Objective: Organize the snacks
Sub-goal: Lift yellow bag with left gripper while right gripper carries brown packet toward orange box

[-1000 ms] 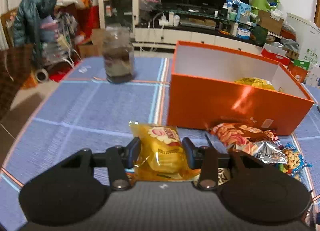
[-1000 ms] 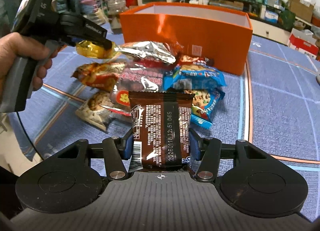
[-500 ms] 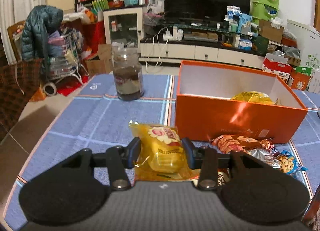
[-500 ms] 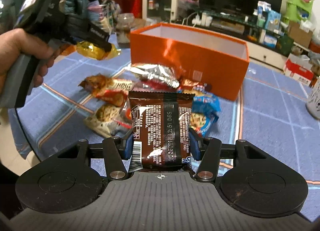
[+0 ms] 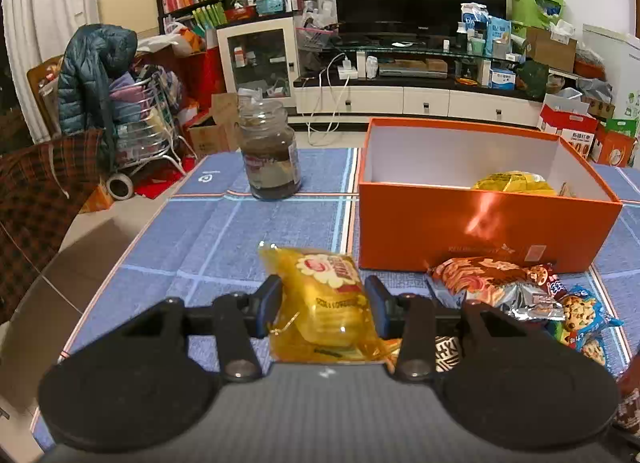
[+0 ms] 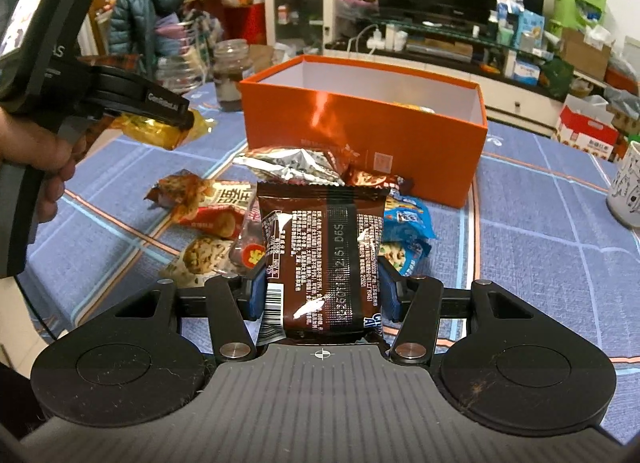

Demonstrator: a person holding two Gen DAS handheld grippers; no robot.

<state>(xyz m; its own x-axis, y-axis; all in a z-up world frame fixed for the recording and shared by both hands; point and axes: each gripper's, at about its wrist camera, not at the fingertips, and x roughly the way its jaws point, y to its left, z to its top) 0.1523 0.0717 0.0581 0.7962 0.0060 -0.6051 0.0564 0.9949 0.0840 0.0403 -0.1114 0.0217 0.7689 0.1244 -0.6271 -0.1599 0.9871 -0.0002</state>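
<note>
The left gripper point(image 5: 323, 307) is clamped on a yellow snack bag point(image 5: 326, 303); both blue pads press the sides of the bag, and the bag is lifted above the blue tablecloth point(image 5: 224, 231). In the right wrist view the same gripper point(image 6: 188, 119) is seen from the side at the upper left, with a hand point(image 6: 36, 151) around its grey handle, and the yellow bag point(image 6: 160, 131) sticks out from its jaws in the air, not touching the table.

The right gripper point(image 6: 322, 295) is clamped on a brown snack packet point(image 6: 322, 259). The packet stands upright between the two pads, its back side with small white print and a barcode faces the camera, and its top edge reaches above the pile behind.

The pile of snacks point(image 6: 224, 219) lies on the tablecloth just in front of the orange box point(image 6: 360, 131). It has a silver crumpled wrapper point(image 6: 288, 167), a red-orange packet point(image 6: 200, 203), a cookie packet point(image 6: 204, 259) and a blue cookie packet point(image 6: 408, 231). Some of them touch or overlap each other.

The orange box is open at the top, with white walls inside. In the left wrist view another yellow bag point(image 5: 512, 183) lies inside the box point(image 5: 480, 231), near its right end. A glass jar point(image 5: 272, 155) with dark content stands on the tablecloth to the left of the box, apart from it. A white mug point(image 6: 626, 187) stands at the right edge of the right wrist view, well apart from the snacks
</note>
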